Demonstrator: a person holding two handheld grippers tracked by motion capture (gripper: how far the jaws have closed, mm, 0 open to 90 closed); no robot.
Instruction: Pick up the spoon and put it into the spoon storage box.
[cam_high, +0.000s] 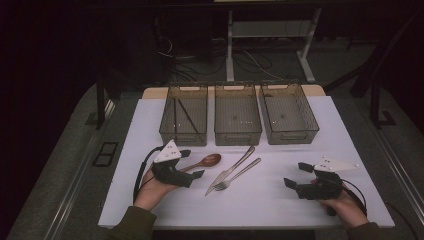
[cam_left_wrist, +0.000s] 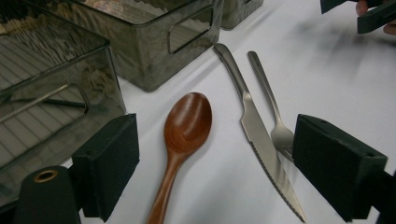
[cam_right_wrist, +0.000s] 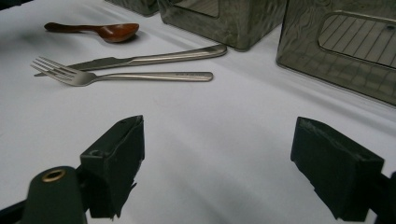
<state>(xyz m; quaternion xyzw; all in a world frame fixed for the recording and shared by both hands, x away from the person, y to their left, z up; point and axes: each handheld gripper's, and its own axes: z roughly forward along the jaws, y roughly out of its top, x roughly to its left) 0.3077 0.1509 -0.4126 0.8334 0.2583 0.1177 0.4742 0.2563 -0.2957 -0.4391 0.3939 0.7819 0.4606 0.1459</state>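
A wooden spoon (cam_high: 206, 161) lies on the white table (cam_high: 260, 200), bowl toward the bins. My left gripper (cam_high: 191, 164) hovers over its handle, open. In the left gripper view the spoon (cam_left_wrist: 187, 123) runs up between the two black pads of my left gripper (cam_left_wrist: 223, 163), and neither pad touches it. To the spoon's right lie a steel knife (cam_high: 230, 170) and a fork (cam_high: 237, 175), side by side. My right gripper (cam_high: 297, 175) stands open at the front right over bare table, pointing at the fork (cam_right_wrist: 116, 76) and knife (cam_right_wrist: 140, 59).
Three clear grey bins stand in a row at the back: left bin (cam_high: 183, 136), middle bin (cam_high: 238, 136), right bin (cam_high: 295, 136). Thin dark sticks (cam_high: 186, 115) lie in the left one. The table's front edge runs just behind both hands.
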